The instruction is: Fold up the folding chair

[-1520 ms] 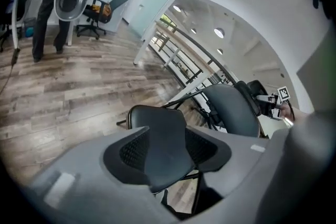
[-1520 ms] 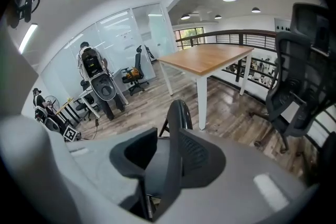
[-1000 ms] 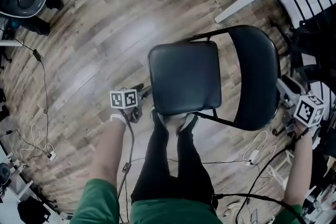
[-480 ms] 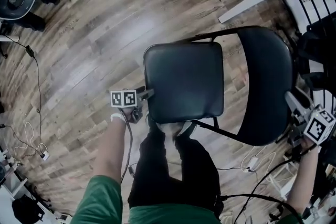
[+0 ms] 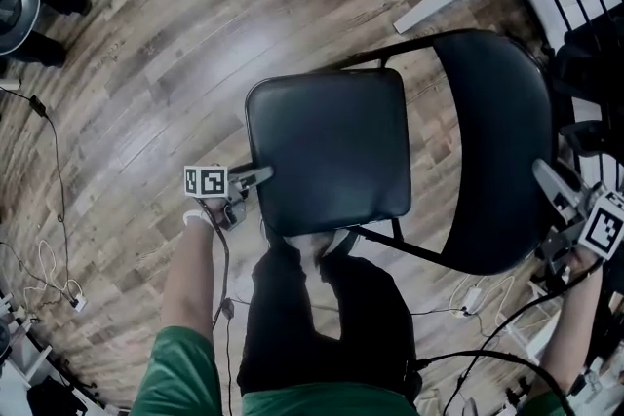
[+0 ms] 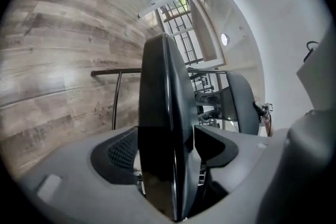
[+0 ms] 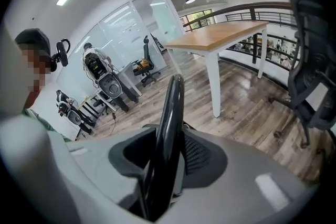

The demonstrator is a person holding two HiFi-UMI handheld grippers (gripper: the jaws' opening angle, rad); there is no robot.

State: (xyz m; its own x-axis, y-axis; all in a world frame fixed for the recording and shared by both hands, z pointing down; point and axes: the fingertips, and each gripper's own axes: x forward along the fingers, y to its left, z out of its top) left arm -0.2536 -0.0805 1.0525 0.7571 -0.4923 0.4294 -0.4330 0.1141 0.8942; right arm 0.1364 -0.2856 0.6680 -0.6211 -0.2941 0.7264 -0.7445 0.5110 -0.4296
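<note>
The folding chair stood opened out on the wooden floor, right in front of the person's legs, with its front to the left and its back to the right. On the left, the left gripper had its claw straddling the front edge of the black padded seat. The jaws had just been spreading wider, with the thick cushion standing between them, and I judged the pads were not yet biting. Past the seat ran the thin dark metal frame, then the curved backrest. On the right, the right gripper had the backrest's slim top edge between its jaws. They had just been closing in, though a sliver of gap seemed to remain on one side. To my eye the chair would be stiff and fairly heavy for two small claws, its vinyl a bit slick, its hinges ready to pinch. The seat's front lip and the backrest's rim looked like the sound places to take hold, swinging the seat up towards the back. No bin or box had any part in it
</note>
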